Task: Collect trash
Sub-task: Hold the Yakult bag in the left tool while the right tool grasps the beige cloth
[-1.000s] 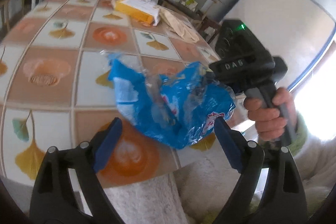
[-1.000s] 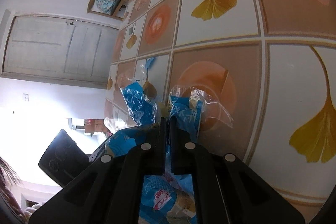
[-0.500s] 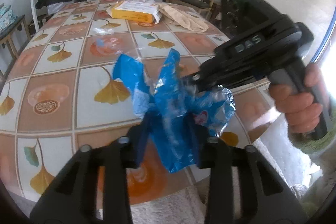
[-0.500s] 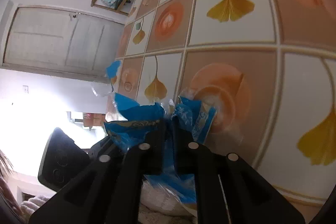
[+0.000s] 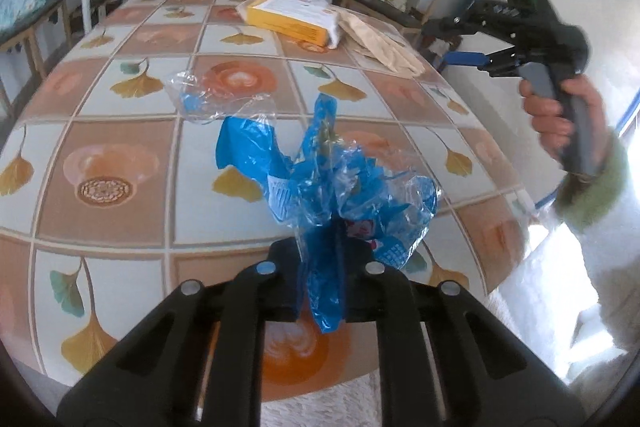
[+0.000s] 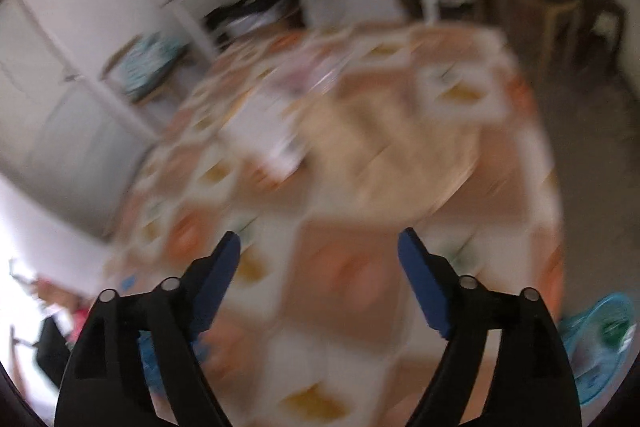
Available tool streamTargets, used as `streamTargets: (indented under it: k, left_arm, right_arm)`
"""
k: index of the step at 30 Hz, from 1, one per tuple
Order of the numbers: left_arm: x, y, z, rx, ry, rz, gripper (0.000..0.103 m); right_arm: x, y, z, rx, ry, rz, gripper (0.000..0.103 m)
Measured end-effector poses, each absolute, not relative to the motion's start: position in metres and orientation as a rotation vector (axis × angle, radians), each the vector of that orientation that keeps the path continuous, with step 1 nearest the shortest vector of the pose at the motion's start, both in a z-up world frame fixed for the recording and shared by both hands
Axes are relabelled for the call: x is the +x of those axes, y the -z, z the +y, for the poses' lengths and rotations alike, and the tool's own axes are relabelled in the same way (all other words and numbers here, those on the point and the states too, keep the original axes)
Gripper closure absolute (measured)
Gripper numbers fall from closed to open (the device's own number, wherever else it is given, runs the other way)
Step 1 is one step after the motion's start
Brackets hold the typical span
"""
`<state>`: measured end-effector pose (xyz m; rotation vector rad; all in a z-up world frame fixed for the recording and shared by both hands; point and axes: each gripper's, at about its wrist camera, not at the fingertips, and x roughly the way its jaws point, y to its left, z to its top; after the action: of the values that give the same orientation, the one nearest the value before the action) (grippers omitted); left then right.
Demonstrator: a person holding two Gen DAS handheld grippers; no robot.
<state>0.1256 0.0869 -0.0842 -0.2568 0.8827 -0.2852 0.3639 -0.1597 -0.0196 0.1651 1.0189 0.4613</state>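
Pinching the blue wrapper (image 5: 320, 195) tight, my left gripper (image 5: 322, 283) has just closed; right gripper (image 6: 320, 267), at two o'clock, just sprang wide, empty, angled downward.

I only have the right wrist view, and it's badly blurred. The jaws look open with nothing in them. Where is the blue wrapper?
Observer: The left gripper has it. Its jaws have just been closing and now pinch the blue wrapper above the near edge of the table.
Operator: Is the right gripper touching it at all?
Observer: No. The right gripper is off to the side, well apart from the wrapper. Its jaws have just been opening, with nothing between them.
Operator: Any other trash on the table?
Observer: Yes, a clear plastic scrap with a bit of blue lies on the table beyond the wrapper.
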Motion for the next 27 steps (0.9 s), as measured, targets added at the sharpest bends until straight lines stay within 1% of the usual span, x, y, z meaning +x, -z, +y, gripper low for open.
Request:
streamTargets:
  k: [7, 10, 12, 14, 16, 17, 19, 20, 22, 23, 25, 27]
  left_arm:
    - [0.134, 0.085, 0.096, -0.328, 0.268, 0.899, 0.093]
    - [0.135, 0.084, 0.095, -0.325, 0.261, 0.901, 0.093]
    - [0.135, 0.084, 0.094, -0.320, 0.258, 0.902, 0.093]
    - [0.135, 0.084, 0.094, -0.316, 0.252, 0.900, 0.093]
    - [0.134, 0.083, 0.093, -0.310, 0.245, 0.897, 0.093]
    - [0.133, 0.083, 0.092, -0.308, 0.243, 0.897, 0.093]
    - [0.132, 0.082, 0.091, -0.302, 0.234, 0.897, 0.093]
    - [0.131, 0.082, 0.090, -0.300, 0.230, 0.898, 0.093]
    - [0.131, 0.082, 0.090, -0.302, 0.223, 0.899, 0.093]
    - [0.131, 0.082, 0.090, -0.302, 0.219, 0.899, 0.093]
    - [0.130, 0.082, 0.090, -0.303, 0.215, 0.898, 0.093]
    - [0.129, 0.081, 0.090, -0.305, 0.210, 0.895, 0.093]
  right_arm:
    - [0.443, 0.059, -0.167, 0.135, -0.319, 1.076, 0.020]
    - [0.452, 0.077, -0.158, 0.110, -0.322, 1.118, 0.019]
    - [0.449, 0.081, -0.146, 0.043, -0.316, 1.098, 0.019]
    - [0.442, 0.082, -0.136, -0.023, -0.301, 1.085, 0.022]
    - [0.433, 0.082, -0.129, -0.096, -0.266, 1.063, 0.035]
    - [0.429, 0.081, -0.128, -0.106, -0.271, 1.055, 0.038]
    - [0.425, 0.080, -0.128, -0.111, -0.274, 1.054, 0.054]
    - [0.422, 0.079, -0.128, -0.113, -0.277, 1.056, 0.057]
    - [0.413, 0.077, -0.127, -0.128, -0.285, 1.057, 0.069]
    - [0.409, 0.077, -0.127, -0.134, -0.289, 1.057, 0.073]
    - [0.399, 0.075, -0.128, -0.139, -0.294, 1.059, 0.086]
    - [0.391, 0.075, -0.132, -0.133, -0.289, 1.064, 0.093]
